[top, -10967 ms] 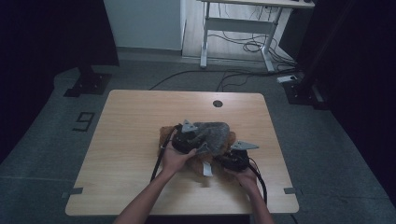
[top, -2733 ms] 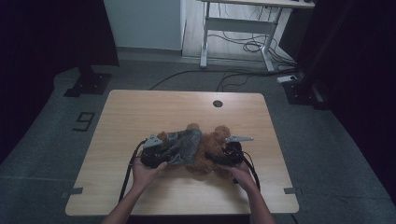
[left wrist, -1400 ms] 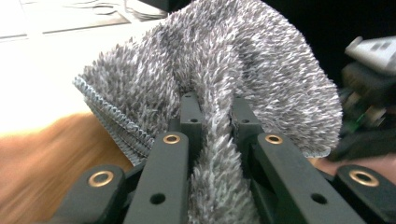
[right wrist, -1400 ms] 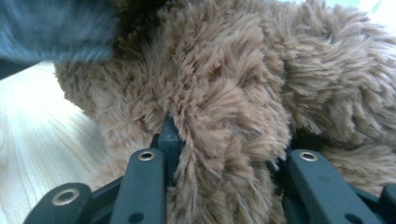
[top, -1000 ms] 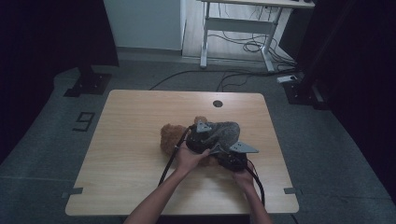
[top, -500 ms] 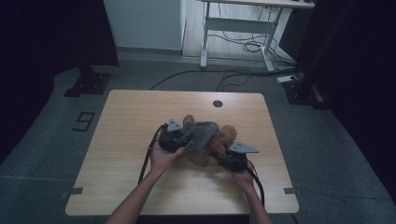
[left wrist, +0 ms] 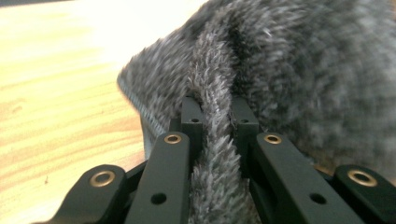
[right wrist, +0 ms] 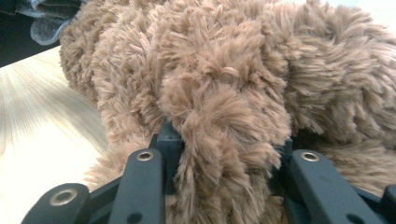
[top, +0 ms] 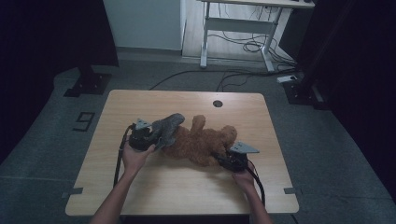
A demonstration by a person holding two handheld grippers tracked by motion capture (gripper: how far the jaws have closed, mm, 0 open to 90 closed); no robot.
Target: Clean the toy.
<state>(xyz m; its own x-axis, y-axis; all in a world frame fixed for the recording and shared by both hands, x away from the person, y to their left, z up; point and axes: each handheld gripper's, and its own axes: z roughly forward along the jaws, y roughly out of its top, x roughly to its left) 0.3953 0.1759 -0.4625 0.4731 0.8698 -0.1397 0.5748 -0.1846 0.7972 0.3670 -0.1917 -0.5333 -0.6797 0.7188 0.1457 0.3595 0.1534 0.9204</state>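
Table (top: 140, 191) | left tool (left wrist: 215, 122) pinches grey fur (left wrist: 299, 60) | right tool (right wrist: 224, 140) clamps brown plush (right wrist: 224, 70)

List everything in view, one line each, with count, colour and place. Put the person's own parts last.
plush toy: one, brown, lying mid-table between the two claws
furry cloth: one, grey, at the toy's left end, lifted off the table
table: one, light wood, centre of the high view
cable hole: one, dark, near the table's far edge
desk frame: one, white, on the floor behind the table
floor cables: several, black, under and in front of that frame
floor marking: one, dark, left of the table
left claw: one, black, shut on the furry cloth
right claw: one, black, shut on the plush toy
forearms: two, entering from the bottom edge
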